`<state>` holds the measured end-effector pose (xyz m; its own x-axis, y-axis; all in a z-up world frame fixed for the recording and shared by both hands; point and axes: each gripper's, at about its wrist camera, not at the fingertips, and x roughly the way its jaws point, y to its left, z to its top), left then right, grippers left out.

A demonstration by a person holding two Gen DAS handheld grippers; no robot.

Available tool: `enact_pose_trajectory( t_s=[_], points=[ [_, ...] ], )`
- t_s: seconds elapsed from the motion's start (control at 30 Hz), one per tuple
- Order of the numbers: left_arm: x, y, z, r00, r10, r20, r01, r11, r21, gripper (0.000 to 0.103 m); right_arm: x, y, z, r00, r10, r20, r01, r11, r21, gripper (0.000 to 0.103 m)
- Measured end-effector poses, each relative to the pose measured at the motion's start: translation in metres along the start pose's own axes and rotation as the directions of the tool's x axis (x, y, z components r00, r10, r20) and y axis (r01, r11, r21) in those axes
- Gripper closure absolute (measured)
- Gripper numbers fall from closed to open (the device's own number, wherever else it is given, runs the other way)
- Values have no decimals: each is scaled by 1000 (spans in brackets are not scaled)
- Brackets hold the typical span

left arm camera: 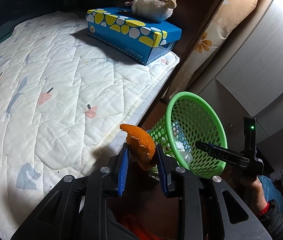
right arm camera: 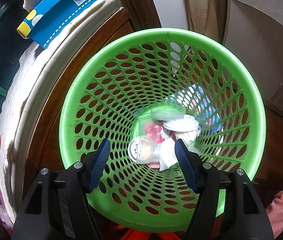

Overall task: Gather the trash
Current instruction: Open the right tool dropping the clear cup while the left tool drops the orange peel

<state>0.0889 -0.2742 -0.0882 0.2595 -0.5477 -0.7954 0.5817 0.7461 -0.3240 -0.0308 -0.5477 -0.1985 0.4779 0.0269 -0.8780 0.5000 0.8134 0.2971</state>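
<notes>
Gripping orange peel (left arm camera: pixel 139 146), left claw (left arm camera: pixel 142 154) stood clamped at near bed edge (left arm camera: pixel 109 138), left of green basket (left arm camera: pixel 196 100). Right claw (right arm camera: pixel 141 156) hung half open, empty, over basket mouth above cups and tissue (right arm camera: pixel 168 157). Risk: peel curved, thinly pinched; might slip onto floor short of rim.

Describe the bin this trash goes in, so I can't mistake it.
Find the bed's white quilted mattress; the bin stands on the floor just off its corner. It is a bright green plastic basket with a perforated wall, holding cups and tissue, unlike the solid blue tissue box nearby.
</notes>
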Motion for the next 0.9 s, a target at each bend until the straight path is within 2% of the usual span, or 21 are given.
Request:
enact_pose_trajectory(
  t_s=[0.2, 0.9],
  points=[
    [4, -9, 0, 1000, -10, -8, 11, 1000, 19, 76, -16, 5, -3, 1000, 4, 18, -4, 1000, -10, 33],
    [28, -63, 10, 996, -63, -58, 69, 991, 118, 76, -60, 21, -20, 992, -69, 107, 83, 988, -131, 26]
  ],
)
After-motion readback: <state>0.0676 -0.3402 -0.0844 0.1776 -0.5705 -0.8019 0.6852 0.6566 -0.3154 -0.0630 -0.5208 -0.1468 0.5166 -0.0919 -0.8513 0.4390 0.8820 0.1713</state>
